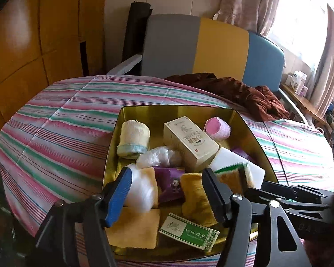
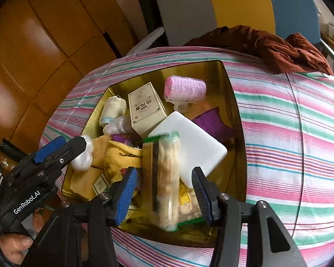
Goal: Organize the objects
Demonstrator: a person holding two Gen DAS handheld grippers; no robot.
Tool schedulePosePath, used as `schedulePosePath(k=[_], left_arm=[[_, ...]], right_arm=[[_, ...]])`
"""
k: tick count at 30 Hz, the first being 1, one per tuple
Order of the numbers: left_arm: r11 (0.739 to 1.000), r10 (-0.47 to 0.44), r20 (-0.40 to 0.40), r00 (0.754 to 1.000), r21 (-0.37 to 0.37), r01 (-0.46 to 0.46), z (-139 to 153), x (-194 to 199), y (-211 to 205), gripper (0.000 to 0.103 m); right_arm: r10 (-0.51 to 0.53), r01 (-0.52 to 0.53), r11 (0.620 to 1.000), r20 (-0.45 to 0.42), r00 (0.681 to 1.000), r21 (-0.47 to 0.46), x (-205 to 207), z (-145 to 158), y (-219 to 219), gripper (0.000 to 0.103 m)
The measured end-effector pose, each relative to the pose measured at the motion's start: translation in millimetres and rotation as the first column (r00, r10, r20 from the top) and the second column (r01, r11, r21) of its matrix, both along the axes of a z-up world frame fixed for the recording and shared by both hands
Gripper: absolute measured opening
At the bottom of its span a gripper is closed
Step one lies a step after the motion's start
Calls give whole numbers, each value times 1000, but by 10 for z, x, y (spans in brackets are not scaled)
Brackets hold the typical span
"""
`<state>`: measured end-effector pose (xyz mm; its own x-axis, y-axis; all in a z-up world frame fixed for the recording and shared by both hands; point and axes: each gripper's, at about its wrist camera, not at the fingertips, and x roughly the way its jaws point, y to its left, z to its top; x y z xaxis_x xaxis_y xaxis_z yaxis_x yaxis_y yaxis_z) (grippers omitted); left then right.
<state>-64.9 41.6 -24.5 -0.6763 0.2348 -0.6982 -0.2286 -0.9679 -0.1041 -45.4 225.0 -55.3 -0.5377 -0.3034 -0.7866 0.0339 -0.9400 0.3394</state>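
Left claw (image 1: pixel 167 191): hovering released above gold tin (image 1: pixel 113 133), beside white bundle (image 1: pixel 139 189).
Right claw (image 2: pixel 164 191): gripping snack packet (image 2: pixel 167 178), hanging over tin.
Tin: sitting on striped bed (image 1: pixel 55 122), holding cream box (image 1: pixel 189 142).

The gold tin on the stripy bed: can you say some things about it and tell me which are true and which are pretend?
1. The gold tin holds many things. True.
2. The pink hair roller lies outside the tin. False: it is inside, near the far wall.
3. The right tool has a clear snack packet between its fingers. True.
4. The brown cloth is in the tin. False: it lies on the bed behind it.
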Motion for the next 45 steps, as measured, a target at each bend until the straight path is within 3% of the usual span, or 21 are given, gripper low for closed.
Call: schedulePosePath(k=[9,18,29,45], left_arm=[[1000,9,-20,1000,1,-9,70,111,-20,79],[999,37,-50,998,25,-36,159,306,-148,102],[991,95,-112,989,-89,-105,264,612,16,103],[995,85,-121,989,-40,-90,363,780,72,102]], right_arm=[[-24,25,999,-29,999,39,108,68,15,52],[-47,81,970,-152,987,228,298,274,-67,61],[-99,154,946,-196,976,285,609,263,21,65],[-105,158,945,-192,976,287,733,223,44,65]])
